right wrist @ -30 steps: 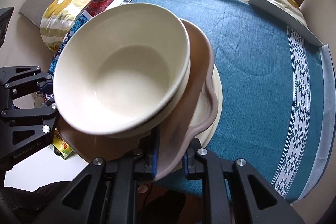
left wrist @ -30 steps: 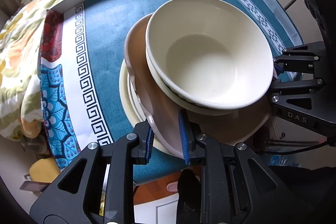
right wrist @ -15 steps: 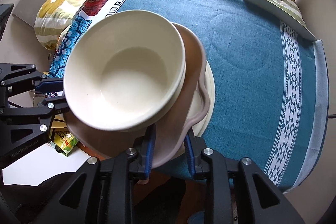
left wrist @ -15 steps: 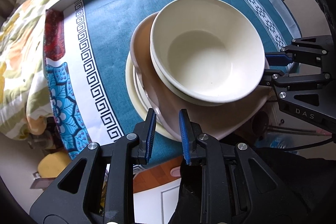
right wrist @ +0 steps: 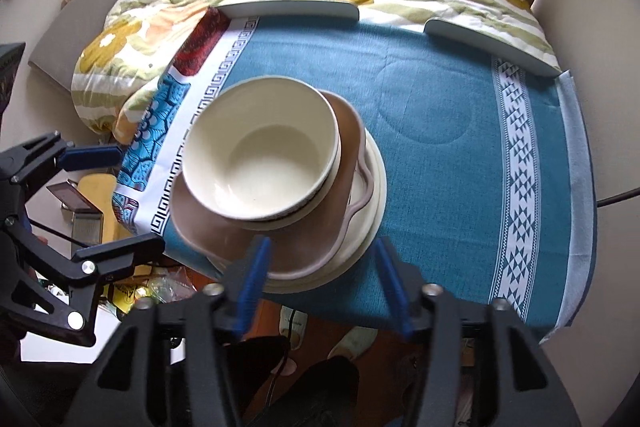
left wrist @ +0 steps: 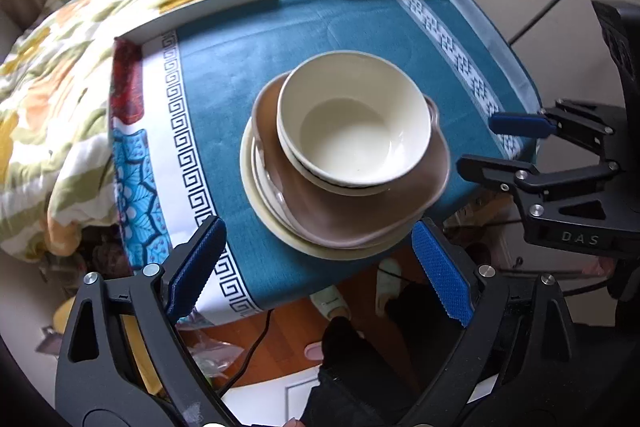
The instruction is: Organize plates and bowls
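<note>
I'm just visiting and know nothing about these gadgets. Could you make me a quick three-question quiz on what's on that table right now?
1. True or false: the left gripper is clamped on the brown plate.
2. What sits on top of the stack: A) cream bowl B) a mug C) a fork?
3. What colour is the tablecloth in the middle?

Key: 1 false, its jaws stand open and have just been opening; 2 A; 3 teal blue.

bowls (left wrist: pixel 352 131) on plates (left wrist: pixel 320 223), near table (left wrist: pixel 224 99) edge
</note>
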`<act>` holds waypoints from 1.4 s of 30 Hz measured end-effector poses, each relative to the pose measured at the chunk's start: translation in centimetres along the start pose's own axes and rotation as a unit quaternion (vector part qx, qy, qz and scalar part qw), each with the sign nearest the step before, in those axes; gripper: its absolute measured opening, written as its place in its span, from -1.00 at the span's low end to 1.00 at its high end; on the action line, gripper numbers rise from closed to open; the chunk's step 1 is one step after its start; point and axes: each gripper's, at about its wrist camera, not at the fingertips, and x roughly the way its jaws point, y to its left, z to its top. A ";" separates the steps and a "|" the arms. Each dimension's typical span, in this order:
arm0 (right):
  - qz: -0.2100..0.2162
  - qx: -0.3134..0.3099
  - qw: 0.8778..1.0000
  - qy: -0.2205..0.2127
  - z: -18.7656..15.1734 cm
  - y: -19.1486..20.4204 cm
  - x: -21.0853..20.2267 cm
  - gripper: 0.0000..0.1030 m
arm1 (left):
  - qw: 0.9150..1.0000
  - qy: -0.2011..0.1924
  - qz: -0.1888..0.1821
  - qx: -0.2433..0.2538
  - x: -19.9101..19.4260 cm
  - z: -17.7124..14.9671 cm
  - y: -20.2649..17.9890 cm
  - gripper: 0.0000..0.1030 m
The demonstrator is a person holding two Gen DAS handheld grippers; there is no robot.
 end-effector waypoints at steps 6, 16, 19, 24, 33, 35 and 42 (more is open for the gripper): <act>-0.006 0.004 0.997 -0.074 -1.8 -1.1 -5.8 0.01 | 0.994 -0.083 0.018 -0.069 -5.6 -2.1 -1.6 0.82; -0.042 0.004 0.963 -0.267 -7.1 -2.8 -19.3 0.69 | 0.936 -0.320 0.101 -0.102 -18.7 -5.9 -9.4 1.00; -0.054 0.018 0.945 -0.321 -8.7 -3.2 -22.4 0.85 | 0.916 -0.372 0.117 -0.093 -21.1 -7.1 -11.2 1.00; -0.091 0.028 0.921 -0.377 -11.3 -2.6 -25.2 0.97 | 0.905 -0.392 0.140 -0.088 -22.7 -8.4 -13.2 1.00; -0.120 0.048 0.916 -0.380 -13.5 -2.4 -24.9 0.97 | 0.898 -0.394 0.172 -0.091 -23.2 -10.8 -14.8 1.00; -0.122 0.050 0.917 -0.376 -13.8 -2.5 -24.9 0.97 | 0.899 -0.393 0.172 -0.093 -23.3 -11.0 -14.9 1.00; -0.128 0.055 0.916 -0.375 -14.1 -2.5 -25.1 0.97 | 0.899 -0.390 0.176 -0.093 -23.2 -11.2 -15.3 1.00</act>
